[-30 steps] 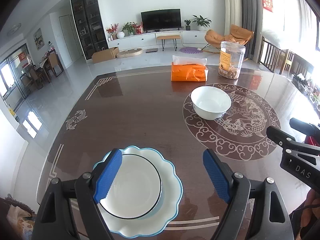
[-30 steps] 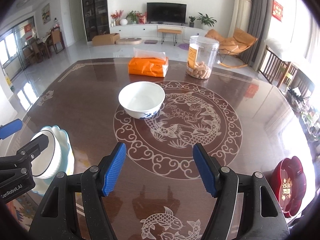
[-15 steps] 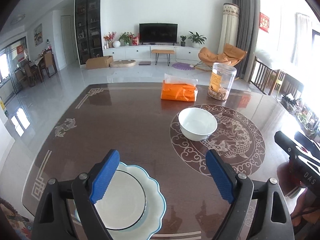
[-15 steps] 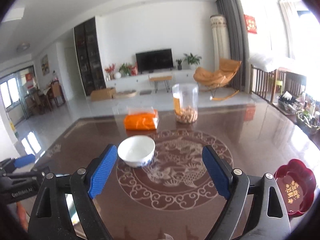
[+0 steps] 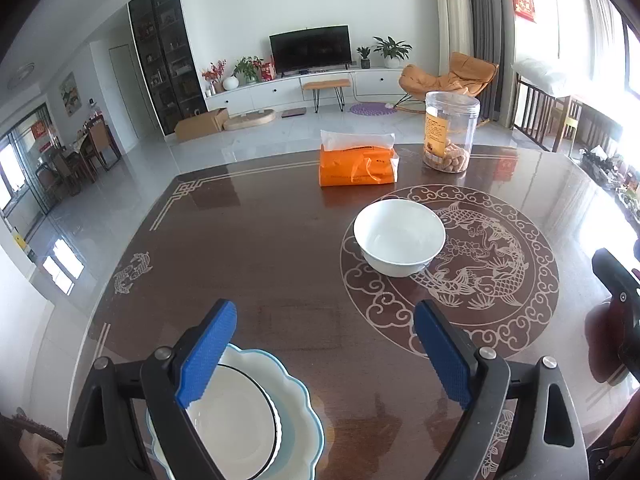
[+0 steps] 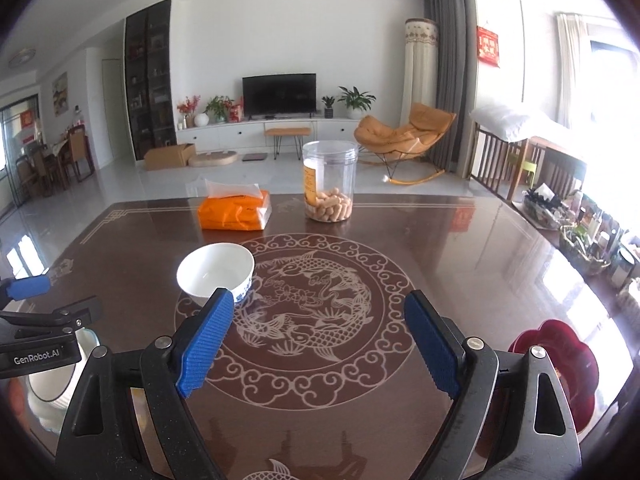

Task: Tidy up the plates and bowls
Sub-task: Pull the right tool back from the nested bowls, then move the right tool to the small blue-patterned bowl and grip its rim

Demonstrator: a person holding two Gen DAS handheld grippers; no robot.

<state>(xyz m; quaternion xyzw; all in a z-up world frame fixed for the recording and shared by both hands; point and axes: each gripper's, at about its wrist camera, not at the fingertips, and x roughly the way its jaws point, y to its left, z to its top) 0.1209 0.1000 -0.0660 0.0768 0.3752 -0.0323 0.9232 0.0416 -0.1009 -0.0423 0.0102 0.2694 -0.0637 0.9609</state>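
Note:
A white bowl (image 5: 400, 236) (image 6: 216, 270) stands alone on the dark table's fish medallion. Near the front left edge a black-rimmed white bowl (image 5: 236, 420) rests in a scalloped blue-edged plate (image 5: 300, 432). My left gripper (image 5: 324, 312) hovers above the table just past that stack; its jaws are opening and nothing is between them. The left finger covers part of the stack. My right gripper (image 6: 319, 298) is open and empty over the medallion, short of the white bowl. A dark red lobed dish (image 6: 560, 364) lies at the front right, behind the right finger.
An orange tissue pack (image 5: 356, 168) and a clear jar of snacks (image 5: 450, 136) stand at the far side of the table (image 5: 260, 240). The other gripper's black body shows at the right edge of the left wrist view and the left edge of the right wrist view.
The left gripper has drawn back, so the plate stack sits lower in its view. The right gripper's jaws have widened, and it tilted up and turned, shifting the white bowl to the left.

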